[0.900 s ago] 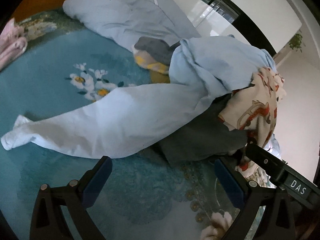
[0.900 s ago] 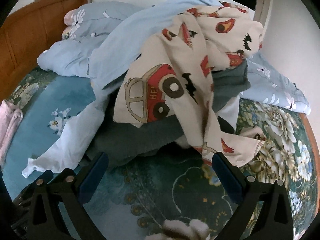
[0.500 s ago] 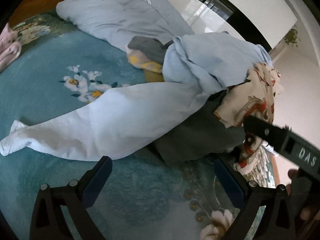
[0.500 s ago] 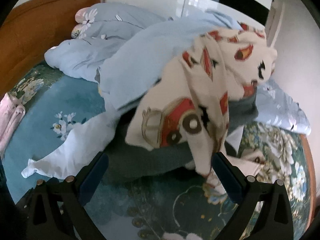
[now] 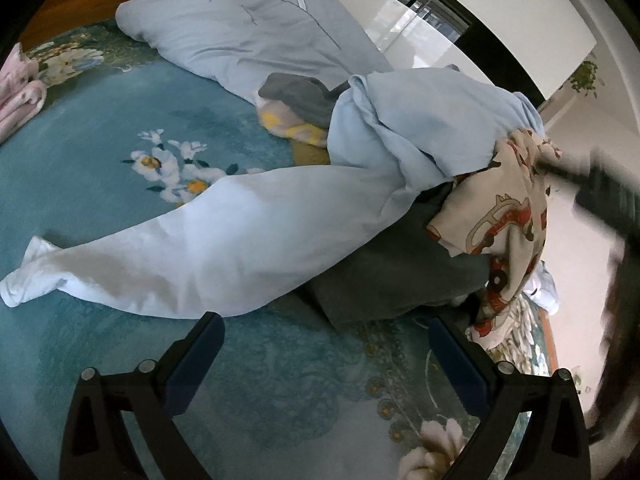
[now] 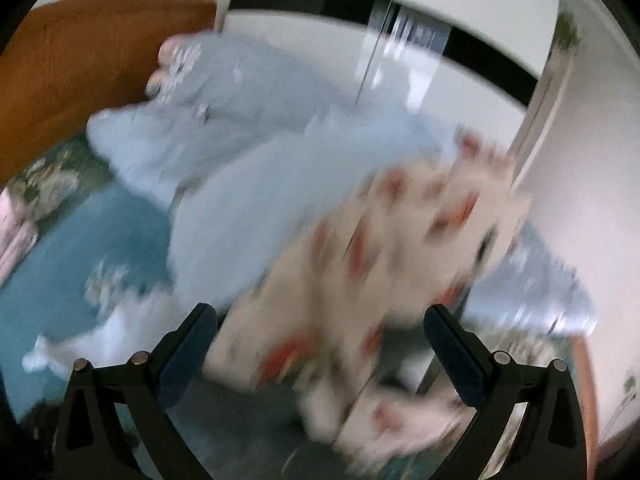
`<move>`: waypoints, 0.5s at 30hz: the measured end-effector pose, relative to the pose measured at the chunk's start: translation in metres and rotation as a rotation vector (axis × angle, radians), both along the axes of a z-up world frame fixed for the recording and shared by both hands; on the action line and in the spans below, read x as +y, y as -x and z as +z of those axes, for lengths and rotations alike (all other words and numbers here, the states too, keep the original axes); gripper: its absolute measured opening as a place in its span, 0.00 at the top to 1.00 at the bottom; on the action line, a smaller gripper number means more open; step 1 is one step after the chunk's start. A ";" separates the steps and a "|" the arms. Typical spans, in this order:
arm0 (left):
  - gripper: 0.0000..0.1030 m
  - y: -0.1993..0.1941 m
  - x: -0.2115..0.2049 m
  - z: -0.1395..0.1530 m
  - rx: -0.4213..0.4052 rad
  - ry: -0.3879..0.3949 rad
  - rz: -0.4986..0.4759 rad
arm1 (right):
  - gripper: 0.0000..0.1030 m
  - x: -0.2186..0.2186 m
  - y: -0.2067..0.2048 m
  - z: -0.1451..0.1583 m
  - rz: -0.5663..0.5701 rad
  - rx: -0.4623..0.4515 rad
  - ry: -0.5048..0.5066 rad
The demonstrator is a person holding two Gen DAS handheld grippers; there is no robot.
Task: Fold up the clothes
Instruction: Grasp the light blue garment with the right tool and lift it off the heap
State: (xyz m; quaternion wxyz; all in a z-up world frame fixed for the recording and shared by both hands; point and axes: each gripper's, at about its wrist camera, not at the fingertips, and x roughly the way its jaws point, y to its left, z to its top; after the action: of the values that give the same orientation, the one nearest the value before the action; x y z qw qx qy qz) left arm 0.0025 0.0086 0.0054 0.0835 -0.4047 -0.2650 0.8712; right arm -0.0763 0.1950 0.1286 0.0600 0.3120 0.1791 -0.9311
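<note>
- A pale blue garment [image 5: 224, 240] lies stretched across the teal floral bedspread [image 5: 100, 184], its far end bunched on the clothes pile.
- The left gripper [image 5: 326, 354] hovers over the bedspread with its jaws spread wide, holding nothing.
- A dark grey garment [image 5: 400, 280] lies under a cream car-print garment [image 5: 508, 216].
- The right gripper [image 6: 320, 344] is splayed and empty; its view is blurred.

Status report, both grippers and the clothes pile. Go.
Left gripper open, empty, low over the bedspread. Right gripper open, empty, view blurred. Car-print garment heaped with light blue garment; nothing folded.
</note>
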 end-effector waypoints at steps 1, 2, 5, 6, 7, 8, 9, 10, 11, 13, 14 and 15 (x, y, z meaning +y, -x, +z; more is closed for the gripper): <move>0.00 0.000 0.001 0.000 0.005 0.003 -0.002 | 0.00 -0.002 0.011 0.011 -0.003 0.019 -0.008; 0.00 0.000 0.002 0.000 0.010 0.006 -0.004 | 0.00 -0.005 0.022 0.022 -0.005 0.028 -0.017; 0.00 0.000 0.001 0.004 0.027 0.009 0.006 | 0.00 -0.028 0.044 0.031 0.027 -0.040 0.006; 0.00 -0.001 -0.001 0.005 0.031 0.010 0.016 | 0.00 -0.037 0.046 0.026 0.058 -0.070 0.011; 0.00 -0.002 -0.005 0.007 0.035 0.011 0.033 | 0.00 -0.048 0.045 0.016 0.094 -0.099 0.008; 0.00 -0.003 -0.010 0.007 0.032 0.011 0.055 | 0.00 -0.057 0.044 0.006 0.116 -0.117 -0.012; 0.00 -0.005 -0.019 0.008 0.030 0.000 0.093 | 0.02 -0.065 0.043 -0.004 0.120 -0.119 -0.055; 0.00 -0.007 -0.027 0.008 0.028 -0.013 0.129 | 0.04 -0.073 0.042 -0.014 0.123 -0.121 -0.097; 0.00 -0.009 -0.036 0.008 0.026 -0.026 0.164 | 0.10 -0.081 0.041 -0.024 0.127 -0.123 -0.140; 0.00 -0.016 -0.058 0.009 0.026 -0.051 0.271 | 0.14 -0.097 0.039 -0.044 0.134 -0.127 -0.225; 0.00 -0.019 -0.065 0.009 0.025 -0.062 0.304 | 0.15 -0.105 0.037 -0.054 0.138 -0.129 -0.267; 0.00 -0.022 -0.072 0.009 0.029 -0.078 0.338 | 0.15 -0.113 0.036 -0.064 0.141 -0.131 -0.310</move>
State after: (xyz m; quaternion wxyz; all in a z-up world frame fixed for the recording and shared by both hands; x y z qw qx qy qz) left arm 0.0243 -0.0633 0.0142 -0.0449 -0.3383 -0.3619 0.8675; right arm -0.1125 0.0824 0.0644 0.0879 0.3639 0.3377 -0.8636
